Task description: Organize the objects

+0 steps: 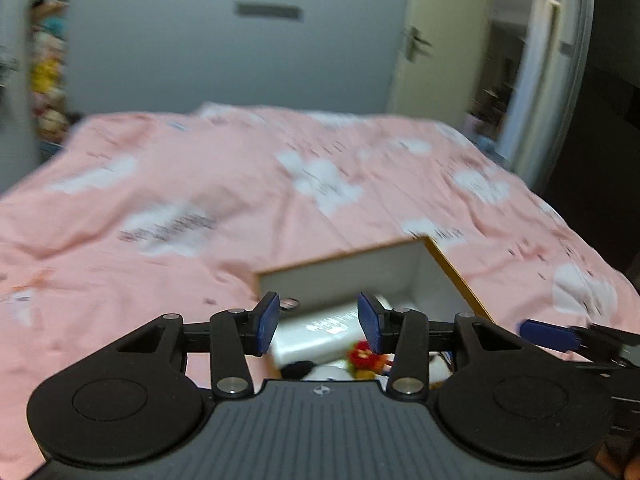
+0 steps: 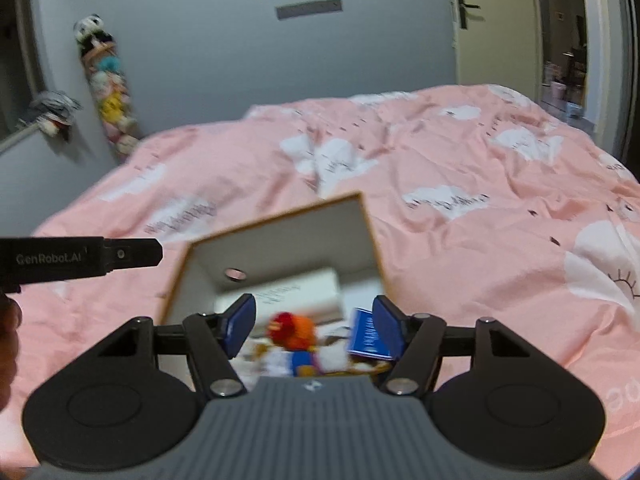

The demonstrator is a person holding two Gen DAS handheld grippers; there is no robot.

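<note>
A white box with a tan rim [image 1: 460,272] [image 2: 280,216] sits on the pink bed. Inside lie a white packet [image 1: 316,336] [image 2: 292,292], a red and orange plush toy [image 1: 364,358] [image 2: 292,330] and a blue booklet [image 2: 366,340]. My left gripper [image 1: 318,322] is open and empty, above the box's near left part. My right gripper [image 2: 316,326] is open and empty, above the toy. The right gripper's blue finger shows at the right edge of the left wrist view [image 1: 548,334]. The left gripper's body shows at the left of the right wrist view [image 2: 80,258].
A pink duvet with white clouds [image 1: 200,184] [image 2: 480,184] covers the bed around the box. A hanging column of plush toys [image 2: 108,88] is on the grey wall at the left. An open door [image 2: 492,28] stands at the back right.
</note>
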